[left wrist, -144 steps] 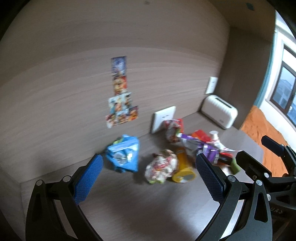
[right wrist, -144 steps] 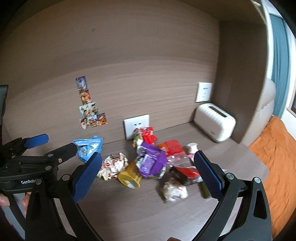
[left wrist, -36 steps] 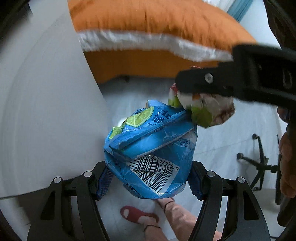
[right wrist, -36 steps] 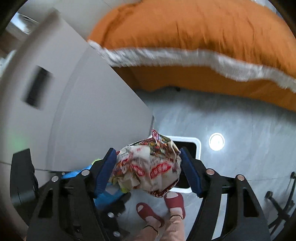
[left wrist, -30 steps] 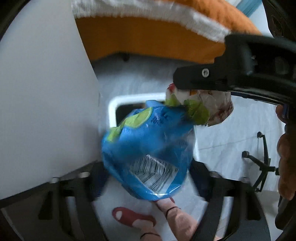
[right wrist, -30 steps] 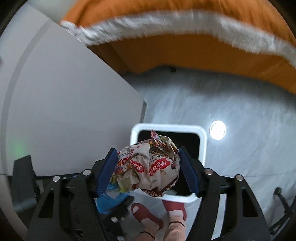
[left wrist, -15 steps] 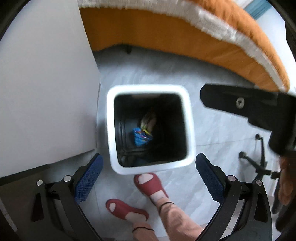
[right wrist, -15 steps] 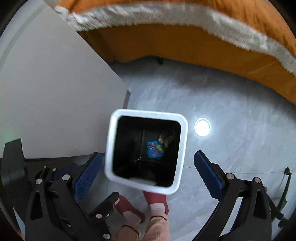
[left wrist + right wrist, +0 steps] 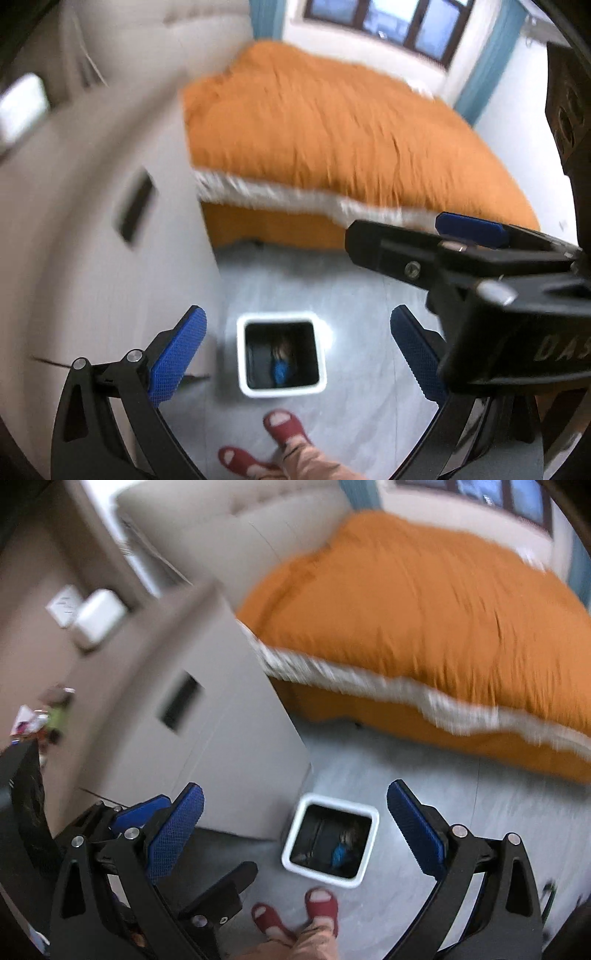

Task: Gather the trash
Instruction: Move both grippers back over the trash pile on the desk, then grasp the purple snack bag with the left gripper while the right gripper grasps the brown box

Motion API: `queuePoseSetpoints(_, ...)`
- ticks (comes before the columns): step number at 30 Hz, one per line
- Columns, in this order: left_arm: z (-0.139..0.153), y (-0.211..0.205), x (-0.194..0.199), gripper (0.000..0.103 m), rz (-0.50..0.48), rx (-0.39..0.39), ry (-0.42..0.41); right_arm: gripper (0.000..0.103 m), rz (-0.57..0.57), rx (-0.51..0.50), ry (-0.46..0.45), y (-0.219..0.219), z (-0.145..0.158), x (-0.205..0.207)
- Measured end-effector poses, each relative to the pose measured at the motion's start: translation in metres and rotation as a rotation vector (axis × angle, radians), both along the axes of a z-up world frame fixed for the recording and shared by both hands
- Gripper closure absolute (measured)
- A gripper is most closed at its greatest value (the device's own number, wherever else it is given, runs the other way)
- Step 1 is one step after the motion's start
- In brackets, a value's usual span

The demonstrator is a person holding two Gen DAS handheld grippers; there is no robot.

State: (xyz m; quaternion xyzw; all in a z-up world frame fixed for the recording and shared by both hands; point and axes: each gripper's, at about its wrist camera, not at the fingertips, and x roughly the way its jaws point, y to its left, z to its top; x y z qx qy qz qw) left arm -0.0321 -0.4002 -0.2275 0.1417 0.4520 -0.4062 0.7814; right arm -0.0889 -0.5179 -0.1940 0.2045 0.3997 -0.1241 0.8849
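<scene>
A white-rimmed square trash bin [image 9: 246, 354] stands on the grey floor below me; it also shows in the right wrist view [image 9: 295, 840]. Inside it lie a blue snack bag [image 9: 280, 370] and a crumpled pale wrapper [image 9: 283, 349]; both also show in the right wrist view, the blue bag [image 9: 338, 853] and the wrapper [image 9: 349, 834]. My left gripper [image 9: 297, 354] is open and empty high above the bin. My right gripper [image 9: 295, 832] is open and empty, also high above it. Blurred trash [image 9: 40, 716] lies on the desk at the far left.
An orange bed [image 9: 332, 147] fills the upper part of both views. A white cabinet side [image 9: 207, 738] stands left of the bin. The person's feet in red slippers [image 9: 284, 428] are just below the bin. A white toaster [image 9: 98, 618] sits on the desk.
Both grippers have risen and tilted up from the bin, which looks smaller now. Earlier they held the blue bag and the wrapper, then opened and dropped them in.
</scene>
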Motion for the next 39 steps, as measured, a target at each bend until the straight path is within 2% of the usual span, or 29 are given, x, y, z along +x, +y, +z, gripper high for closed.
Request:
queuePoseSetpoints(1,0.021,0.01,0.002,0.005,0.026,-0.026,-0.027,0.004,0.0,0.0,0.0,0.0,0.0,0.0)
queuePoseSetpoints(4,0.055,0.033,0.009,0.005,0.085,-0.058,-0.09,0.004,0.068,-0.044,-0.069,0.018,0.036,0.009)
queuePoseSetpoints(8,0.091,0.077,0.023,0.005,0.19,-0.075,-0.171,0.004,0.173,-0.067,-0.149,0.052,0.072,0.031)
queuePoseSetpoints(12,0.114,0.127,0.039,0.005,0.31,-0.057,-0.248,0.004,0.292,-0.11,-0.234,0.094,0.102,0.057)
queuePoseSetpoints(18,0.134,0.217,0.068,0.005,0.545,-0.004,-0.316,0.004,0.487,-0.113,-0.273,0.162,0.123,0.096)
queuePoseSetpoints(23,0.131,0.289,0.086,0.005,0.719,0.044,-0.324,0.004,0.613,-0.125,-0.269,0.212,0.122,0.122)
queuePoseSetpoints(28,0.126,0.334,0.104,0.005,0.802,0.071,-0.309,0.004,0.703,-0.228,-0.244,0.256,0.108,0.145)
queuePoseSetpoints(34,0.116,0.335,0.139,0.005,0.75,0.083,-0.297,0.004,0.759,-0.285,-0.198,0.285,0.088,0.178)
queuePoseSetpoints(36,0.109,0.335,0.151,0.005,0.751,0.114,-0.294,0.004,0.758,-0.341,-0.198,0.294,0.081,0.189)
queuePoseSetpoints(39,0.098,0.344,0.171,0.005,0.749,0.098,-0.234,0.009,0.793,-0.347,-0.179,0.301,0.073,0.203)
